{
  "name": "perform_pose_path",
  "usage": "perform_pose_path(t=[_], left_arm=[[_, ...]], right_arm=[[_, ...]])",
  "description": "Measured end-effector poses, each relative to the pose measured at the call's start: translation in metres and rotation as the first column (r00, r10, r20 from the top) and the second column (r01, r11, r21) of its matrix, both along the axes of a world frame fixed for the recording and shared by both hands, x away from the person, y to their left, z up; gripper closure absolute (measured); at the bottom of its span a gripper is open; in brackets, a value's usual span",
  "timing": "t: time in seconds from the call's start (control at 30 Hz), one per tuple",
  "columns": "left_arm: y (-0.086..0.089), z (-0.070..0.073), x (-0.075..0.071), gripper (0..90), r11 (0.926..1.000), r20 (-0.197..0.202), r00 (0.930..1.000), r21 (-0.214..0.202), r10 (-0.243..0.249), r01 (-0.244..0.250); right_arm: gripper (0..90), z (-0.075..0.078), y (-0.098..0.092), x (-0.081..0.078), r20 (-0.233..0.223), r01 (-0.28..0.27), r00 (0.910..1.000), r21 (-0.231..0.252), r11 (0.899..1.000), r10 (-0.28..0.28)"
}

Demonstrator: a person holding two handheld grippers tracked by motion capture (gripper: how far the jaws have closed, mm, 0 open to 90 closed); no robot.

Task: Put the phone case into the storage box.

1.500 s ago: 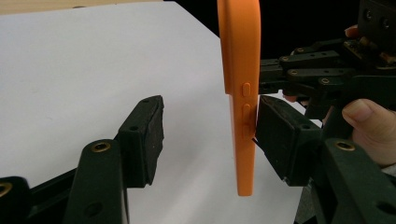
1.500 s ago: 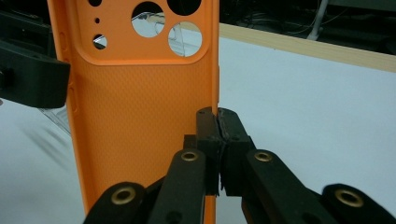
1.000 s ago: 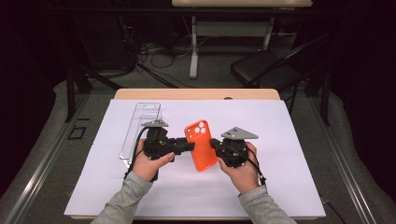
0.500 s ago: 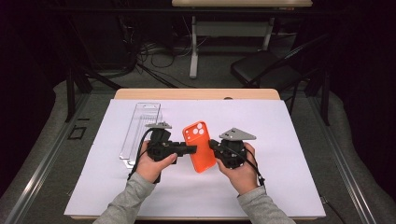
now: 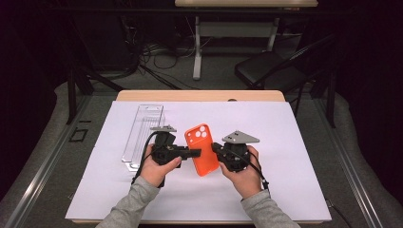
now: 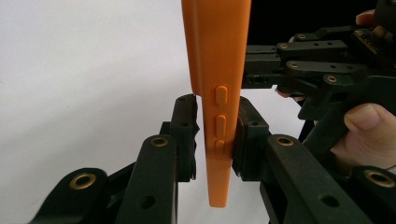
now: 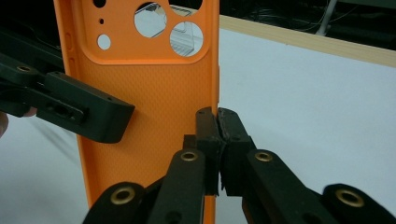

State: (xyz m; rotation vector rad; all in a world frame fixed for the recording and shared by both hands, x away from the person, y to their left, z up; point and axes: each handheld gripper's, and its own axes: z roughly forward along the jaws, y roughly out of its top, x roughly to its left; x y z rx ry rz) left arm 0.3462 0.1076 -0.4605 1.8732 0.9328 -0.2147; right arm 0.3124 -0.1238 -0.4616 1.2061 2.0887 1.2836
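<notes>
The orange phone case [image 5: 202,149] is held above the white-covered table [image 5: 294,142], between the two grippers, camera cut-outs toward the far edge. The right gripper [image 5: 219,153] has its fingers [image 7: 205,126] fully closed on the case's thin side wall, pinching that edge. The left gripper [image 5: 194,153] straddles the opposite side wall, the one with the buttons; its fingers [image 6: 184,121] have just been closing, with the case between them. One pad touches the wall; the other stands a hair off, so the grip is not fully seated. A clear plastic tray [image 5: 142,133] lies on the table, left of the left hand [image 5: 154,168].
</notes>
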Motion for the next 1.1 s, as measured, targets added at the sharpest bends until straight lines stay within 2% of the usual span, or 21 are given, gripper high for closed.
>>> perform_pose_path(t=[0.13, 0.27, 0.3, 0.37, 1.1], left_arm=[[-0.0001, -0.0004, 0.0001, 75.5, 1.0, 0.0, 1.0, -0.003, 0.001, -0.001], [-0.0001, -0.0013, 0.0005, 77.6, 1.0, -0.016, 0.9999, -0.006, -0.003, 0.003], [0.0002, -0.0021, 0.0007, 78.3, 0.9999, -0.039, 0.9992, -0.016, 0.001, -0.002], [0.0009, -0.003, 0.0013, 78.8, 0.9997, -0.054, 0.9985, -0.025, -0.001, 0.0], [0.0023, -0.0032, 0.0007, 79.9, 0.9988, -0.073, 0.9973, -0.045, 0.015, -0.018]], right_arm=[[88.0, -0.0002, 0.0002, 0.0001, 0.0, -0.002, 1.0, -0.001, 1.0, 0.002], [87.9, -0.0004, 0.0006, 0.0, -0.004, -0.005, 1.0, -0.002, 1.0, 0.005], [87.9, -0.0007, 0.001, -0.0001, -0.003, -0.003, 1.0, -0.002, 1.0, 0.003], [87.9, -0.0014, 0.0013, 0.0001, -0.002, -0.005, 1.0, 0.0, 1.0, 0.005], [87.8, -0.002, 0.0017, 0.0001, -0.009, -0.01, 0.9999, 0.003, 1.0, 0.01]])
